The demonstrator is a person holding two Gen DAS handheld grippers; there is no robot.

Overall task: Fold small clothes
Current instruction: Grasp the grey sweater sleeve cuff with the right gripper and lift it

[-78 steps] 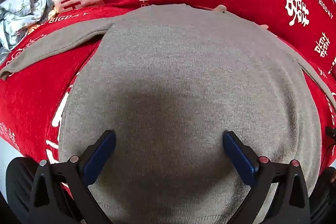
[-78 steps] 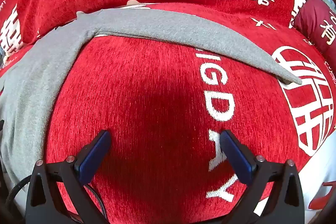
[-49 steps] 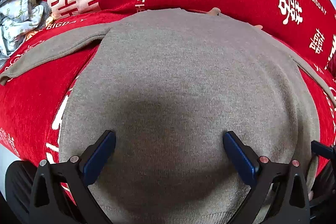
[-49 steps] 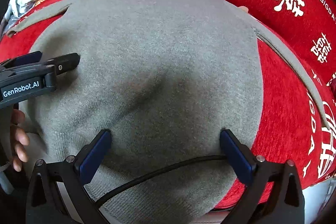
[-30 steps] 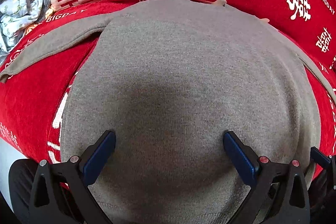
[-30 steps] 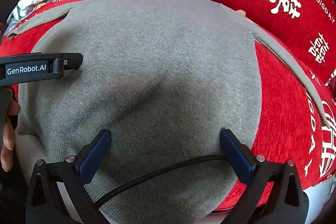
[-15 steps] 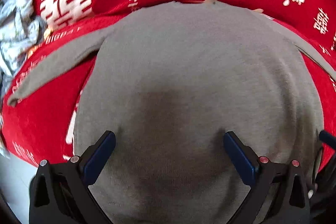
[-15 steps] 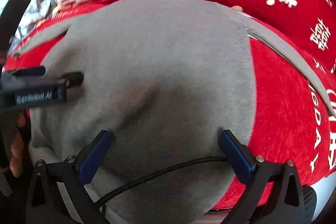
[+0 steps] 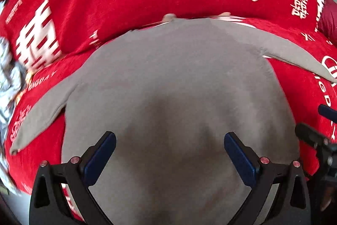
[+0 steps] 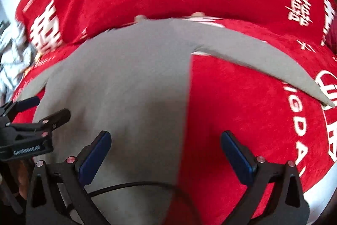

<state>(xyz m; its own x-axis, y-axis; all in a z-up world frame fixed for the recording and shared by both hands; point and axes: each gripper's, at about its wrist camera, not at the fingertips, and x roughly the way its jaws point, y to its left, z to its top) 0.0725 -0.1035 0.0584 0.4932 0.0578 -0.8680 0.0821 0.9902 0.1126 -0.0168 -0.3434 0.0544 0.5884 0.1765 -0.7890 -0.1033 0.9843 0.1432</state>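
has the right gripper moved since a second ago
Yes. The right gripper has shifted right: the grey sweater's side edge, then under its right finger, now runs between its open fingers, with the red cover under the right one.

The grey sweater's near hem ran out of both views behind the claws' frames, and its far collar was too blurred to read. At the left edge a pale patterned cloth was cut off and smeared. The white lettering on the red cover was motion-blurred.
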